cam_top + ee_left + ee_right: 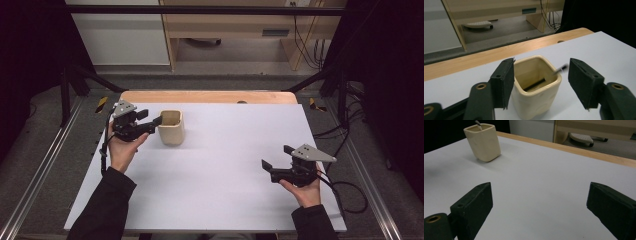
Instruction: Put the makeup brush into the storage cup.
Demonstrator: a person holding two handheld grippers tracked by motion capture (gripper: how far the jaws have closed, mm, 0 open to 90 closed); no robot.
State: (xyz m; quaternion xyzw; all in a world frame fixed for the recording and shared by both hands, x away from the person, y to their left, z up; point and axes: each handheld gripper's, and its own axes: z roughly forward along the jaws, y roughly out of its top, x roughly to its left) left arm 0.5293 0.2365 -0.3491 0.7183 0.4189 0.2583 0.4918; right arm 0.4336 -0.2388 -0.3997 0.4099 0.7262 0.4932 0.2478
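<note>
Left gripper (156, 121): jaws parted, holding nothing, pads clear of the cream cup (171, 127), which stands upright near the table's (225, 200) far left corner with a thin dark stick (541, 81) leaning inside. Right gripper (277, 157): wide open, empty, near the right edge.

My matt black plastic left gripper (541, 85) flanks a glossy cream square ceramic cup (537, 86). The smooth white matt table sheet (220, 185) overlies pale grained wood.
</note>
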